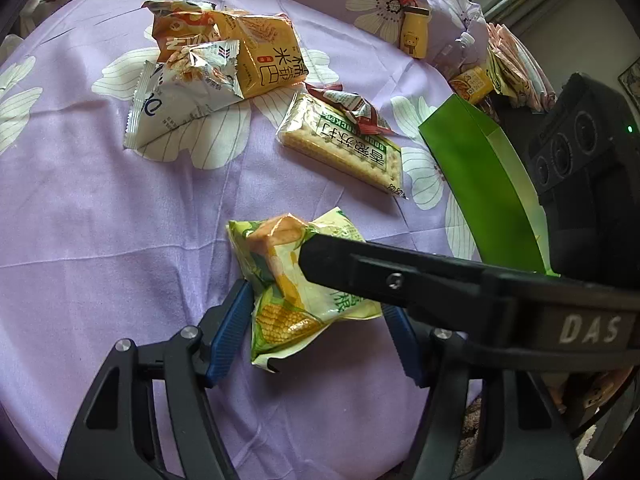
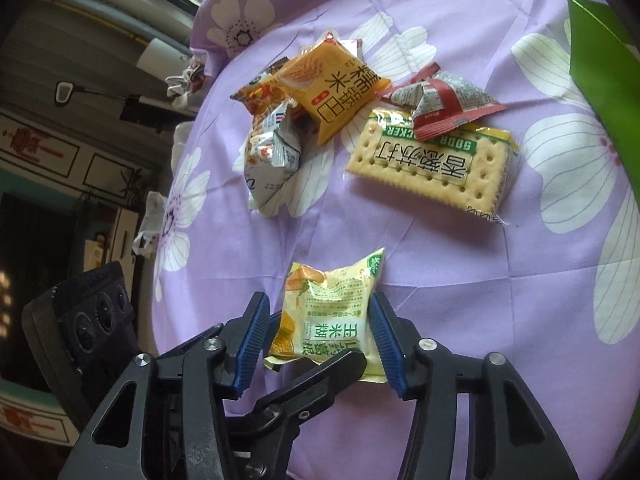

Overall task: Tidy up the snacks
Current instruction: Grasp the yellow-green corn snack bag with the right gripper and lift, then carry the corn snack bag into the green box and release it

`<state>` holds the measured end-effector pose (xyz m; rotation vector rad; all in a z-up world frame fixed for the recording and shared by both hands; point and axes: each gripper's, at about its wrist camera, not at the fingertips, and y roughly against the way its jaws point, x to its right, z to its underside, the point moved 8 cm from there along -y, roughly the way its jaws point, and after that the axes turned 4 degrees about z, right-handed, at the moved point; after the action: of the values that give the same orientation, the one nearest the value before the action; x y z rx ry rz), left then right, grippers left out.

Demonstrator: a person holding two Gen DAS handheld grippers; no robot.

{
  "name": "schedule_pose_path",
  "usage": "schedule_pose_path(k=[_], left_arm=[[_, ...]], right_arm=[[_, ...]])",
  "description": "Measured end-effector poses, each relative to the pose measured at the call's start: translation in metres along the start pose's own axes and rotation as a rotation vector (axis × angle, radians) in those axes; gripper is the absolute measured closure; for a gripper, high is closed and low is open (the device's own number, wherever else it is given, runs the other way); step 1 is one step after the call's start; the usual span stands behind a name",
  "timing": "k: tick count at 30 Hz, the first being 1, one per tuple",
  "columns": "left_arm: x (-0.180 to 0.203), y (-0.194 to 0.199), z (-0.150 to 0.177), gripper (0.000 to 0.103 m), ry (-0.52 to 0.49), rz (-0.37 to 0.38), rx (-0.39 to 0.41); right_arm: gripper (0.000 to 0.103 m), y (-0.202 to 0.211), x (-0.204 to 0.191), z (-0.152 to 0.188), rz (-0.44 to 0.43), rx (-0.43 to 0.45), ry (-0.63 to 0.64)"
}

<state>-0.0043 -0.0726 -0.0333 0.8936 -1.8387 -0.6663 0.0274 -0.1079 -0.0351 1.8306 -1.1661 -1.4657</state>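
A yellow-green corn snack packet (image 1: 296, 292) sits between the blue pads of my left gripper (image 1: 320, 320), which touch its two sides. The same packet (image 2: 332, 320) also sits between the pads of my right gripper (image 2: 320, 340), whose black finger crosses the left wrist view (image 1: 400, 280). Both grippers close on it from opposite sides, above the purple flowered cloth (image 1: 100, 220). Beyond lie a soda cracker pack (image 1: 344, 148), a red wrapper (image 1: 352, 108), an orange rice snack pack (image 1: 260, 56) and a white packet (image 1: 180, 100).
A green paper bag (image 1: 480, 184) stands open at the right of the cloth, also at the right edge of the right wrist view (image 2: 600, 60). A small yellow bottle (image 1: 416, 32) and more packets (image 1: 472, 80) lie at the far right.
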Motion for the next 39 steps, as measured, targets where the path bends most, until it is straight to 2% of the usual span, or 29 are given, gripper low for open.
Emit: schedule_pose_path(k=[4,9,15,19,26,33,39], left_arm=[[-0.003,0.001,-0.001,0.044,-0.001,-0.006,0.012],[0.003,0.003,-0.002,0.050,-0.020,-0.008,0.045],[0.014,0.017,-0.008,0.050,-0.075,-0.021,0.121],[0.028,0.033,-0.016,0.050,-0.122,-0.033,0.192],[0.062,0.050,-0.028,0.050,-0.210,-0.047,0.271],[0.102,0.053,-0.041,0.050,-0.272,-0.038,0.323],[0.140,0.043,-0.052,0.050,-0.312,-0.010,0.333]], right_arm=[[0.052,-0.008,0.002,0.003,0.040,-0.007,0.011],[0.052,-0.008,-0.001,0.001,0.048,0.011,0.027],[0.052,0.005,-0.009,-0.001,0.035,0.069,0.051],[0.052,0.024,-0.019,-0.004,0.020,0.133,0.085],[0.052,0.064,-0.028,-0.011,0.005,0.250,0.112],[0.052,0.107,-0.016,-0.018,-0.001,0.341,0.097],[0.052,0.140,0.010,-0.025,0.013,0.402,0.048]])
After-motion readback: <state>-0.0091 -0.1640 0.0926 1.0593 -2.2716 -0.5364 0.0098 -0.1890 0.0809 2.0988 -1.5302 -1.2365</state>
